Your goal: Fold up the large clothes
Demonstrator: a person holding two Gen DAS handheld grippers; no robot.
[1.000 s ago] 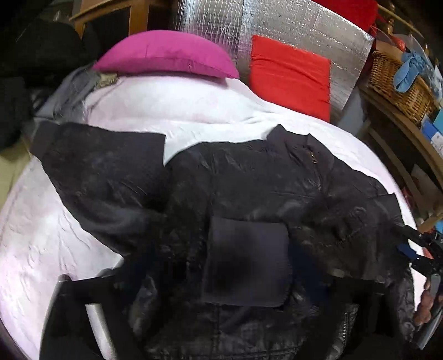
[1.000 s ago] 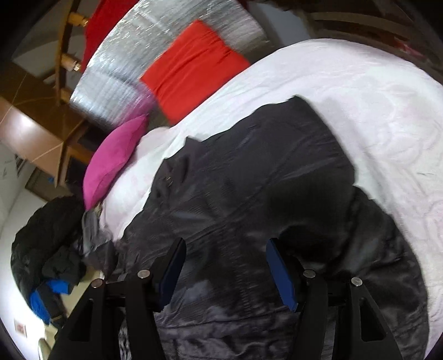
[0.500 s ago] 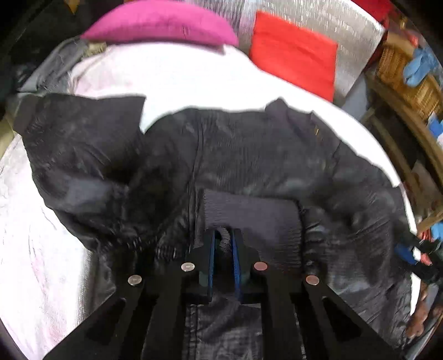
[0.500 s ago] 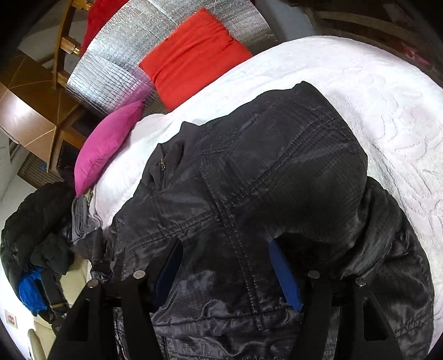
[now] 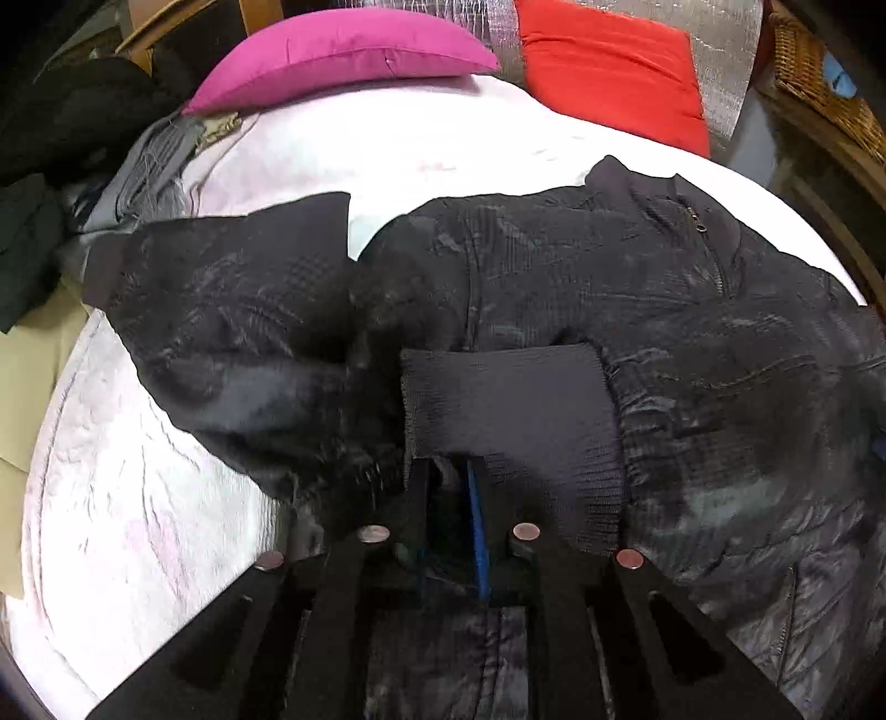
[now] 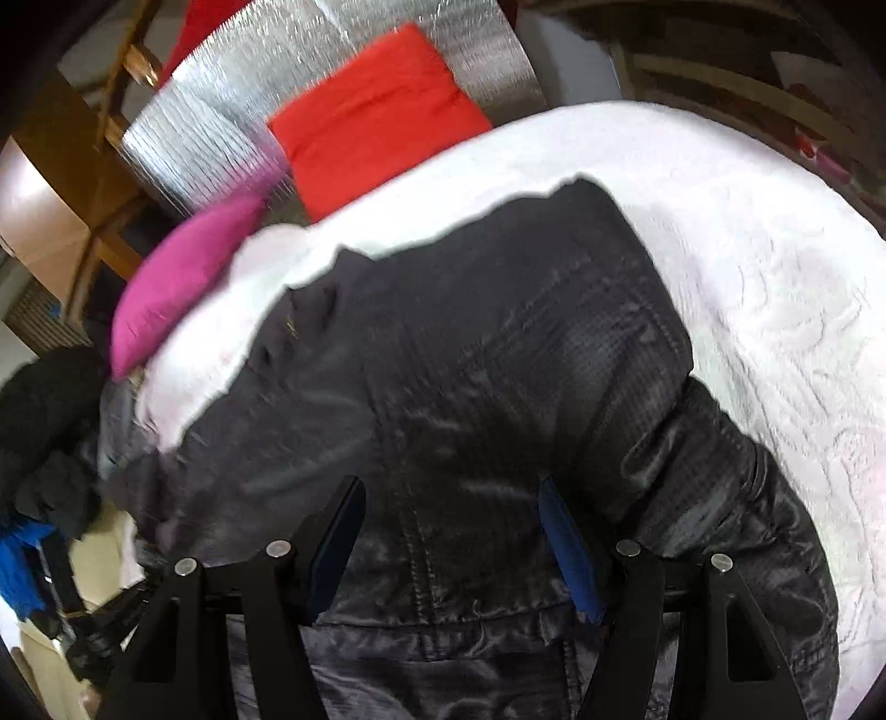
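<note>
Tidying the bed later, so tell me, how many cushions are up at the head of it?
2. A magenta cushion lies at the far left of the white bedspread; a red cushion leans on the silver foil panel to its right. Others may be hidden.

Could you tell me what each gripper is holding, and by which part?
The left gripper pinches the black jacket by its ribbed cuff; the right gripper holds nothing.

Black jacket (image 5: 554,288) spread, seemingly half-folded
</note>
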